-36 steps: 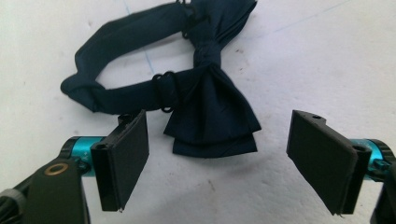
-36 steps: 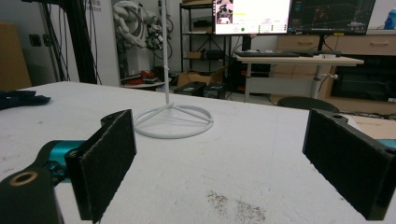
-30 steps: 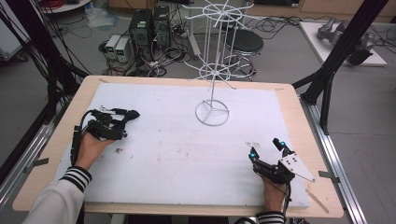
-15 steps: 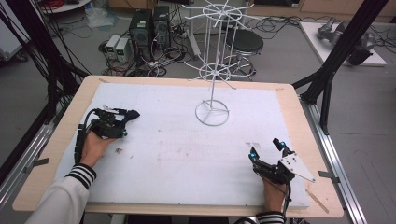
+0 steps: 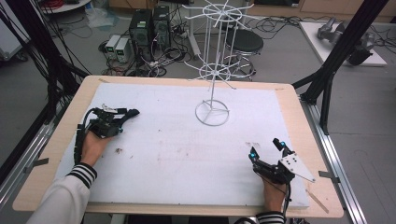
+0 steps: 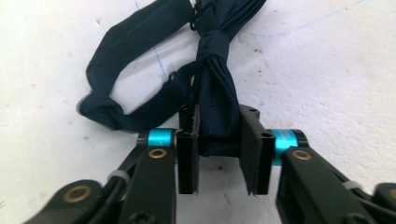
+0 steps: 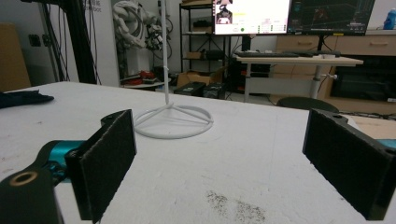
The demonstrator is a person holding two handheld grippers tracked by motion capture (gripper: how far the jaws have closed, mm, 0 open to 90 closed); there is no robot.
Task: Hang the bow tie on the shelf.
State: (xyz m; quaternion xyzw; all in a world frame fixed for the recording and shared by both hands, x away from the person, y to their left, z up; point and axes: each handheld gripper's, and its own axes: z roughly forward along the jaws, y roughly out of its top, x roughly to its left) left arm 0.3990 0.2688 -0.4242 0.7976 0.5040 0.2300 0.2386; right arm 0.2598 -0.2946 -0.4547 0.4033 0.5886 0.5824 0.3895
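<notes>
Left gripper (image 6: 218, 156) clamped on a dark navy fabric strap (image 6: 212, 93); right gripper (image 7: 224, 158) idle, jaws wide apart and empty.

The strap's knotted bundle sits between the left jaws, its loop trailing ahead and to their left on the white table (image 5: 187, 154). Soft, light and limp, it should sag when lifted; the knot looks like the firmest hold. The white wire rack (image 5: 212, 70) stands beyond the right gripper.
</notes>
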